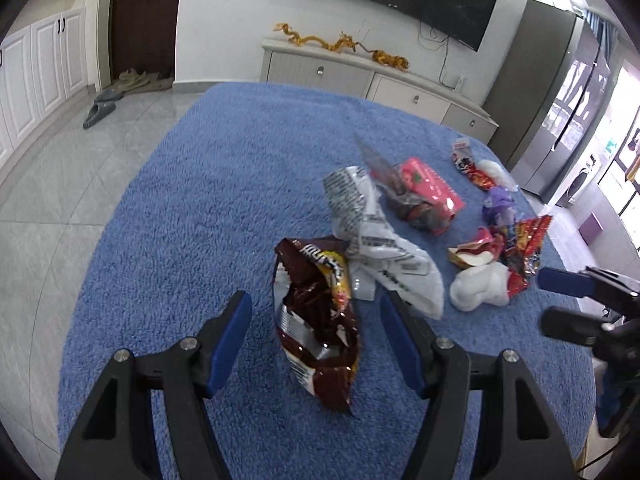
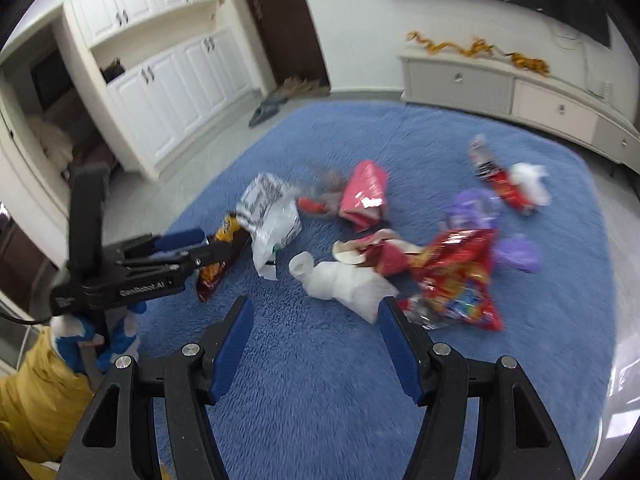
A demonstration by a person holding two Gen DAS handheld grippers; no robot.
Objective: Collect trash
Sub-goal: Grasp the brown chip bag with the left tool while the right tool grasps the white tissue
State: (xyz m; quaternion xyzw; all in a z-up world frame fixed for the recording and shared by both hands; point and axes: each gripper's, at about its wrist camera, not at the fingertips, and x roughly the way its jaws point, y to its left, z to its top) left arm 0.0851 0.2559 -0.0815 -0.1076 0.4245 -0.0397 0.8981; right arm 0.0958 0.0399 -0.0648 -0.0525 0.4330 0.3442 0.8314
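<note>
We hold our left gripper [image 1: 316, 344] low over the blue shaggy cover [image 1: 208, 208] of the counter, its blue-padded fingers [image 1: 230, 344] spread wide on either side of a crumpled brown snack bag [image 1: 320, 320]; the bag stands up between them, and we cannot tell whether either pad touches it. Just beyond it lies a white printed plastic bag [image 1: 372, 232], its lower end overlapping the brown bag's top. Farther back sits a pink packet [image 1: 430, 192] with a dark wrapper against its near side. To the right of these the rest of the trash is scattered: a white crumpled tissue [image 1: 480, 286], a red snack bag [image 1: 524, 248] touching it, a purple wrapper [image 1: 498, 204] behind that, and near the far edge a small red wrapper [image 1: 474, 170] beside another white wad [image 1: 496, 172]. Our right gripper [image 2: 314, 344] hovers above the near part of the cover, fingers [image 2: 400, 350] spread apart with nothing between them; the tissue [image 2: 344, 280] and the red snack bag [image 2: 460, 276] lie just ahead of its tips. In the right wrist view the left gripper [image 2: 188, 248] reaches in from the left, with the brown snack bag [image 2: 218, 256] at its tips. A yellow bag [image 2: 36, 392] shows at the lower left of that view, below the counter edge.
</note>
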